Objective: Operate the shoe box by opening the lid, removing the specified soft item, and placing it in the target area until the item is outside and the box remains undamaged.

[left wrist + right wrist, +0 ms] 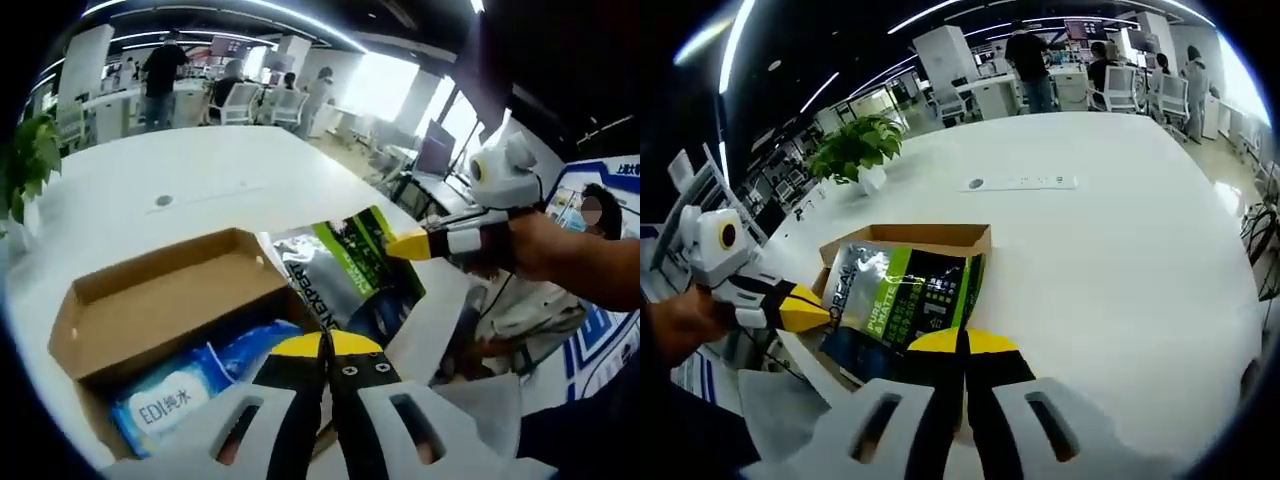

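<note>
Right tongs: jaws pressed together at their yellow tips on the near edge of the pouch, holding it up over the box; in the left gripper view they come in from the right with the yellow tip on the pouch's upper right corner.
Left tongs: jaws closed together; whether they pinch the pouch's lower edge or merely rest against it I cannot tell. In the right gripper view they show at the left, tip at the pouch's left edge, probably steadying it.
Pouch: the soft item, a silver, green and dark blue bag, lifted and tilted above the open box, not yet on the desk. Held by its edge, likely so it hangs free of the cardboard walls.
Box: brown cardboard, open at the top, resting on the desk near its edge; it looks undamaged.
Wipes pack: blue and white, lying inside the box at its near end.
Desk: white and broad; the bare stretch to the right of the box looks a suitable place to set the pouch down.
Plant: green, in a white pot, far left on the desk.
Background: office chairs and people standing, far beyond the desk.
</note>
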`<state>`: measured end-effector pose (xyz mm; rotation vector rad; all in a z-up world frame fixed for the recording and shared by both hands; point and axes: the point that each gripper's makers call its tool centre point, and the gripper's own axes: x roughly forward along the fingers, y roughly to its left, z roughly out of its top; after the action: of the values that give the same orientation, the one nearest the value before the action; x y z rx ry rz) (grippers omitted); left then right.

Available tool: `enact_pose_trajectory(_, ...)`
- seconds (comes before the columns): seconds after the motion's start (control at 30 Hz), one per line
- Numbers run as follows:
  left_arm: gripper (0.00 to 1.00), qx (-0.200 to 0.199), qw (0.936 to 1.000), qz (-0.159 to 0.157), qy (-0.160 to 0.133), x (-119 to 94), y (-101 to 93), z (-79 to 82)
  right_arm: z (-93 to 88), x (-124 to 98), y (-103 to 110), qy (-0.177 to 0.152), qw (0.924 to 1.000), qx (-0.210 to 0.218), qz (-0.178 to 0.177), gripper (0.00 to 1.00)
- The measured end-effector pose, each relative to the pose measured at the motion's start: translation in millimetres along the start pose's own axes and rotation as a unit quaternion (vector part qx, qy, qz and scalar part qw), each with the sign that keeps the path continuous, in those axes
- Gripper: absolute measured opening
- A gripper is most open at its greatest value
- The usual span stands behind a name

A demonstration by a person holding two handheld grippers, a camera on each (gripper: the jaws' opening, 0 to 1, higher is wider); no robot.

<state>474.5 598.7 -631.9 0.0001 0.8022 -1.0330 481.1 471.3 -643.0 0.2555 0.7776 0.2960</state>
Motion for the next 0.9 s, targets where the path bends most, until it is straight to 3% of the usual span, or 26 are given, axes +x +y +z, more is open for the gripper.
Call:
enact_pose_trajectory(0.57, 0.0, 0.028, 0.9987, -0.02, 0.038, 81.5, -37.2, 9.7, -4.5, -20.6, -80.9, -0.001, 0.9994, 0.02, -0.028, 0.0)
enact_pose_trajectory(0.9, 0.0, 0.031, 0.9977, -0.023, 0.056, 109.3, -35.5, 7.5, -6.7, -13.3, -104.9, 0.004, 0.999, 0.028, -0.034, 0.0)
